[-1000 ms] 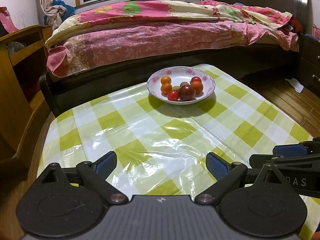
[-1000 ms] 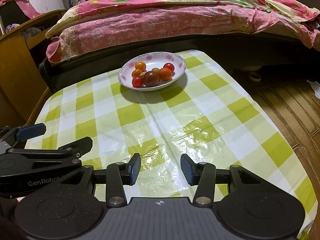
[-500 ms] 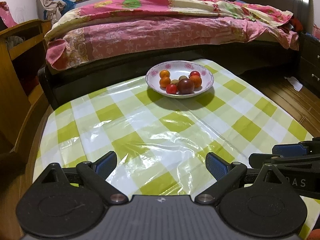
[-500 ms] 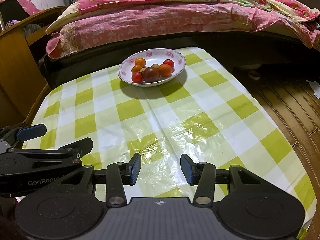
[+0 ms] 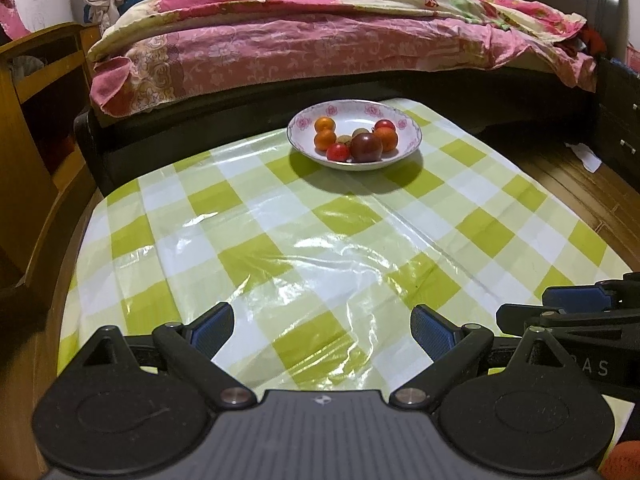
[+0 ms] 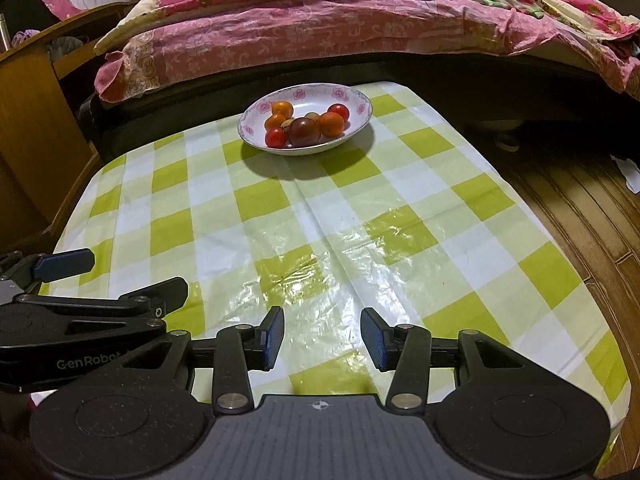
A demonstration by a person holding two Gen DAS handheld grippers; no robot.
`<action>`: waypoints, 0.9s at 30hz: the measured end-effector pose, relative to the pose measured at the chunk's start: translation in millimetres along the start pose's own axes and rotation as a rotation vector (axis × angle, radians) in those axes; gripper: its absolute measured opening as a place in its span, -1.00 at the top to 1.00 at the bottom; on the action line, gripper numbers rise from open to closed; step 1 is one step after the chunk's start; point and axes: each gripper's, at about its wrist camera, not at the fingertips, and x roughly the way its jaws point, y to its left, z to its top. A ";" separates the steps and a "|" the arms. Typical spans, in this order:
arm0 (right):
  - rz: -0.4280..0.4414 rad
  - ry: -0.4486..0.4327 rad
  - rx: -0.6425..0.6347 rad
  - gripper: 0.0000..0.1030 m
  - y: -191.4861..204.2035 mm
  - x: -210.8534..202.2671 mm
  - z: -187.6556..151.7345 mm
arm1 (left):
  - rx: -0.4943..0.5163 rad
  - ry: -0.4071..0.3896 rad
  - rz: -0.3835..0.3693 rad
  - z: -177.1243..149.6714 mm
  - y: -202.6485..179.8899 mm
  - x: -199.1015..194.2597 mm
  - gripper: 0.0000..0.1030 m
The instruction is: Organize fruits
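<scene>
Bed (image 5: 320, 52) with pink quilt fills the far side of the room; a table (image 5: 280, 240) under green-and-white checked cloth stands in front of it. At the table's far edge sits a flowered bowl (image 5: 412, 132) holding all the fruit: orange pieces, red ones, a dark round one (image 5: 366, 147) at the near rim, and small pale ones behind. No fruit lies on the cloth. Left gripper (image 5: 322, 330) hangs released over the near edge, jaws wide and empty. Right gripper (image 6: 322, 338) hangs beside it, jaws partly apart with nothing between them. Compared with a second ago, the bowl sits slightly higher and farther in both views, while the fruit has kept its arrangement; both tools appear to have backed off, which suggests the sorting is finished or paused
</scene>
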 end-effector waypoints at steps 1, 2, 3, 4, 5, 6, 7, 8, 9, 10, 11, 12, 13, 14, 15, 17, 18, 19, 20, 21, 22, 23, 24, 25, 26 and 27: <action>-0.001 0.003 -0.001 0.19 0.3 -0.4 -1.3 | 0.002 0.002 0.001 -1.2 -0.5 -0.1 -0.97; -0.002 0.006 -0.002 0.19 0.4 -0.5 -2.5 | 0.004 0.004 0.002 -2.3 -1.0 -0.2 -0.97; -0.003 0.010 -0.004 0.19 0.4 -0.6 -3.7 | 0.006 0.005 0.003 -3.2 -1.1 -0.5 -0.97; -0.004 0.013 -0.005 0.19 0.4 -0.5 -4.7 | 0.007 0.007 0.003 -3.7 -1.2 -0.7 -0.97; -0.005 0.016 -0.006 0.19 0.6 -0.5 -5.6 | 0.007 0.007 0.004 -4.2 -1.2 -1.1 -0.97; -0.006 0.018 -0.008 0.19 0.7 -0.6 -6.3 | 0.007 0.008 0.005 -4.9 -1.3 -1.5 -0.97; -0.006 0.018 -0.009 0.19 0.8 -0.8 -7.0 | 0.006 0.008 0.005 -5.3 -1.3 -1.9 -0.97; -0.007 0.019 -0.010 0.19 0.8 -1.0 -7.4 | 0.005 0.009 0.004 -5.5 -1.3 -2.1 -0.97; -0.007 0.020 -0.010 0.19 1.0 -1.2 -7.5 | 0.004 0.010 0.005 -5.8 -1.4 -2.2 -0.97; -0.007 0.021 -0.011 0.19 1.1 -1.5 -7.8 | 0.003 0.011 0.006 -6.2 -1.6 -2.4 -0.97; -0.007 0.021 -0.011 0.19 1.2 -1.4 -7.8 | 0.004 0.011 0.007 -6.6 -1.9 -2.7 -0.97; -0.008 0.022 -0.012 0.19 1.2 -1.5 -8.1 | 0.004 0.011 0.009 -7.1 -2.1 -3.0 -0.97; -0.008 0.023 -0.012 0.19 1.3 -1.7 -8.6 | 0.005 0.013 0.010 -7.5 -2.1 -3.1 -0.97; -0.008 0.024 -0.013 0.19 1.2 -1.7 -9.0 | 0.005 0.014 0.010 -7.6 -2.2 -3.2 -0.97; -0.008 0.025 -0.014 0.19 1.4 -1.7 -9.4 | 0.003 0.015 0.009 -7.8 -1.9 -3.2 -0.97; -0.006 0.026 -0.015 0.19 1.3 -1.6 -9.9 | -0.002 0.014 0.008 -7.8 -1.3 -3.4 -0.97; -0.005 0.026 -0.015 0.19 1.2 -1.7 -9.9 | -0.003 0.014 0.008 -7.7 -1.2 -3.5 -0.97; -0.004 0.025 -0.014 0.19 1.1 -1.9 -9.8 | -0.003 0.014 0.008 -7.7 -1.2 -3.7 -0.96; -0.003 0.025 -0.013 0.19 1.3 -2.1 -9.6 | -0.003 0.013 0.009 -7.8 -1.1 -3.8 -0.96; -0.003 0.024 -0.014 0.19 1.3 -1.8 -9.3 | -0.002 0.013 0.009 -7.9 -1.0 -4.0 -0.96; -0.003 0.023 -0.014 0.19 1.4 -1.9 -9.4 | -0.003 0.014 0.009 -8.0 -1.0 -4.0 -0.96; -0.003 0.024 -0.013 0.19 1.5 -1.9 -9.4 | -0.003 0.015 0.008 -8.0 -0.9 -4.1 -0.96; -0.003 0.024 -0.014 0.19 1.5 -1.9 -9.4 | -0.003 0.015 0.008 -8.0 -0.8 -4.3 -0.96; -0.003 0.025 -0.015 0.19 1.5 -2.0 -9.4 | -0.002 0.015 0.008 -8.1 -0.8 -4.4 -0.96; -0.003 0.025 -0.014 0.19 2.0 -2.3 -9.5 | -0.003 0.014 0.009 -8.0 -0.8 -4.3 -0.96; -0.003 0.025 -0.014 0.19 2.0 -2.3 -9.5 | -0.002 0.013 0.010 -8.0 -0.7 -4.5 -0.96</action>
